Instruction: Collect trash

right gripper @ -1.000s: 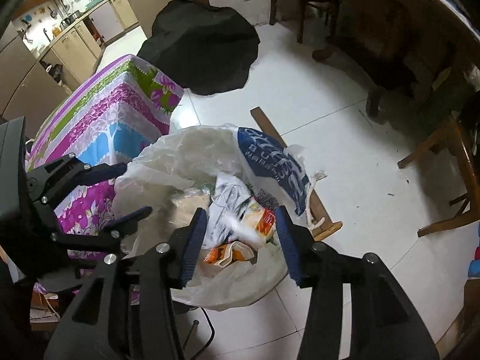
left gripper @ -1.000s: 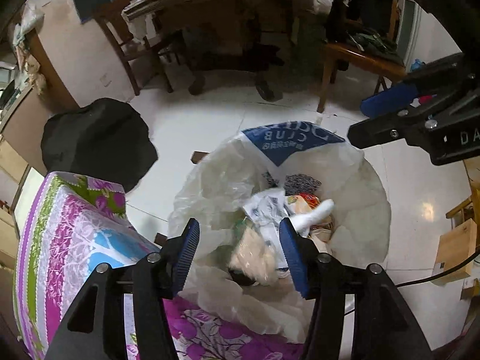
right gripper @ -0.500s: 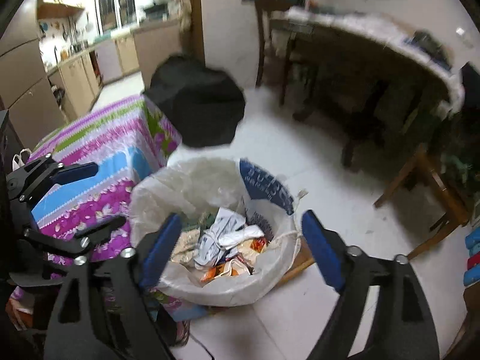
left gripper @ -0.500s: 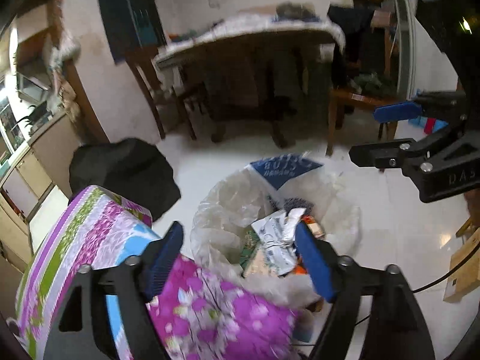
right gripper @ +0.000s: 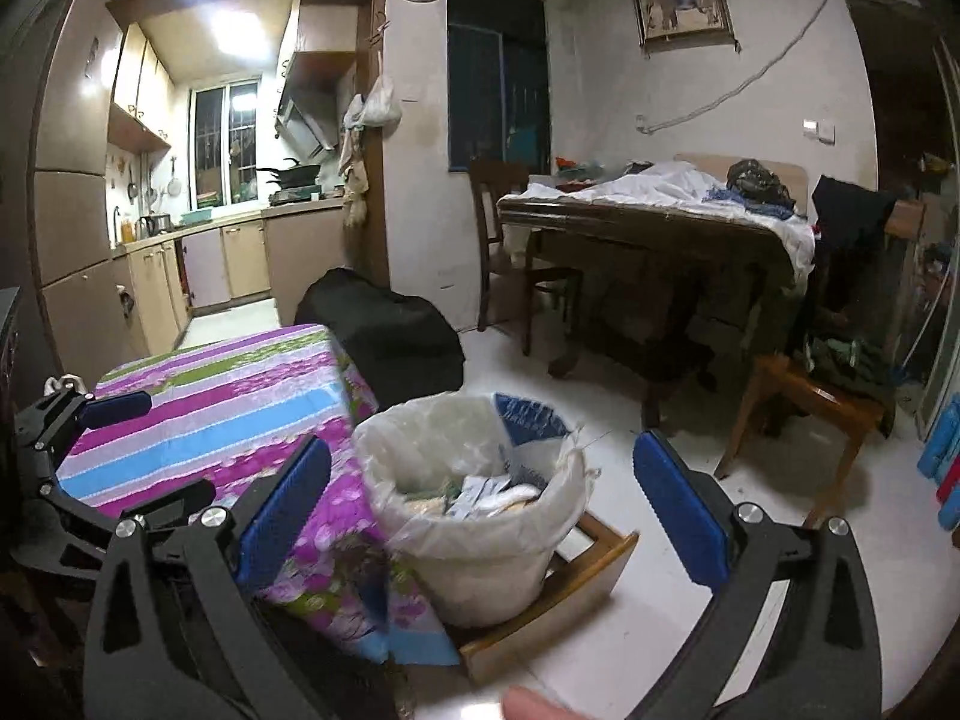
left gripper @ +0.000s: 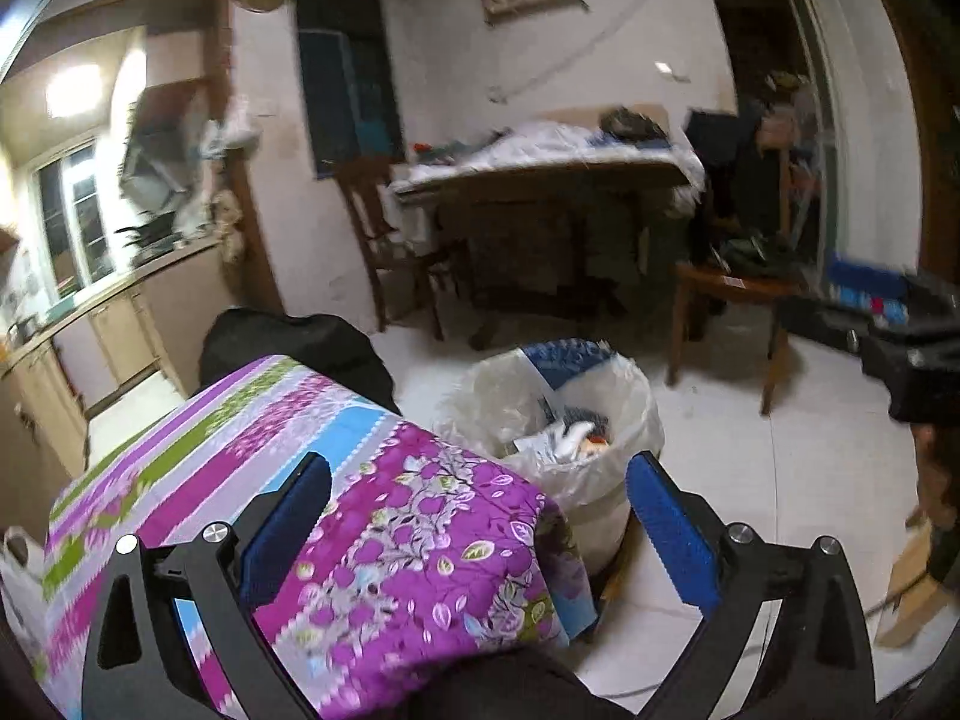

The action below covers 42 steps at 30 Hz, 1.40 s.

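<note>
A white bin lined with a clear plastic bag point(right gripper: 480, 504) stands on the floor beside a table with a purple floral cloth point(right gripper: 228, 408). Paper and wrapper trash point(right gripper: 480, 489) fills it. The bin also shows in the left wrist view point(left gripper: 570, 414), past the cloth corner point(left gripper: 372, 516). My left gripper point(left gripper: 477, 534) is open and empty, held above the cloth. My right gripper point(right gripper: 480, 510) is open and empty, raised above and short of the bin. The left gripper also shows at the left edge of the right wrist view point(right gripper: 108, 450).
A black bag point(right gripper: 384, 330) lies on the floor behind the small table. A large wooden dining table point(right gripper: 648, 222) with clothes and wooden chairs point(right gripper: 804, 402) stand at the back. A wooden board point(right gripper: 558, 588) lies under the bin. Kitchen cabinets point(right gripper: 198, 270) are at the left.
Both grippers have lifted and pulled back from over the bin, and their jaws have opened wider. The view now takes in the whole room instead of looking down into the bin.
</note>
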Motion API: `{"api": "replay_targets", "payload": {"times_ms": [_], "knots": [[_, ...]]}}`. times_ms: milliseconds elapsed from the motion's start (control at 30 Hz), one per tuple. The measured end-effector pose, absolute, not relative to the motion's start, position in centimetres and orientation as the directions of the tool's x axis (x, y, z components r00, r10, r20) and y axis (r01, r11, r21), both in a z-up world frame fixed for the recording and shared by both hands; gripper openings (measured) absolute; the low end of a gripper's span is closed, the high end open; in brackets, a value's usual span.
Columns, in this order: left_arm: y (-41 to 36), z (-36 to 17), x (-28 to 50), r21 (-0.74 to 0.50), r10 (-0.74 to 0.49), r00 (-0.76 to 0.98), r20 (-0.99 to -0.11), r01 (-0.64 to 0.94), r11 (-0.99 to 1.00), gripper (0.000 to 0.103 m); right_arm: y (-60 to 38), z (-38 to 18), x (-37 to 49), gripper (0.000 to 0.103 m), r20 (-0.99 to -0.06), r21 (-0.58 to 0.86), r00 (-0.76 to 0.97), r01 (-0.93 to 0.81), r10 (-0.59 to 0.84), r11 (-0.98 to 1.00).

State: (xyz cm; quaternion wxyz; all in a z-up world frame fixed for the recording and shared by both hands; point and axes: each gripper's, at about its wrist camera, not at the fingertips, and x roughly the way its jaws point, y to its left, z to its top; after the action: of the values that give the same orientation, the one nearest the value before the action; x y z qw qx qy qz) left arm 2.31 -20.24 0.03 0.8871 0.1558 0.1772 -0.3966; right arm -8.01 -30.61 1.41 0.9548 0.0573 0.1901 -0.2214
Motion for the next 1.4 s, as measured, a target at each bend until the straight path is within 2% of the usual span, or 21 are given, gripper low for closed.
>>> {"api": "replay_targets", "payload": {"times_ms": [167, 300, 567, 900, 1400], "knots": [[-17.9, 0.1, -0.7, 0.183, -0.609, 0.7, -0.374, 0.699, 0.691, 0.098, -28.9, 0.7, -9.7, 0.097, -0.375, -0.019, 0.812, 0.475, -0.447, 0.88], [-16.9, -0.3, -2.4, 0.195, -0.582, 0.728, -0.363, 0.67, 0.716, 0.098, -28.3, 0.2, -10.4, 0.097, -0.379, -0.041, 0.803, 0.482, -0.46, 0.875], [-18.0, -0.5, -3.8, 0.21, -0.633, 0.666, -0.395, 0.736, 0.643, 0.098, -28.4, -0.5, -11.3, 0.097, -0.398, -0.004, 0.803, 0.481, -0.443, 0.877], [-19.5, -1.3, -4.5, 0.225, -0.692, 0.569, -0.445, 0.818, 0.529, 0.098, -28.1, -0.3, -11.9, 0.097, -0.389, -0.056, 0.776, 0.518, -0.496, 0.854], [-19.7, -1.6, -4.3, 0.232, -0.687, 0.583, -0.434, 0.809, 0.541, 0.098, -27.5, 0.2, -11.8, 0.097, -0.366, -0.106, 0.771, 0.522, -0.521, 0.847]]}}
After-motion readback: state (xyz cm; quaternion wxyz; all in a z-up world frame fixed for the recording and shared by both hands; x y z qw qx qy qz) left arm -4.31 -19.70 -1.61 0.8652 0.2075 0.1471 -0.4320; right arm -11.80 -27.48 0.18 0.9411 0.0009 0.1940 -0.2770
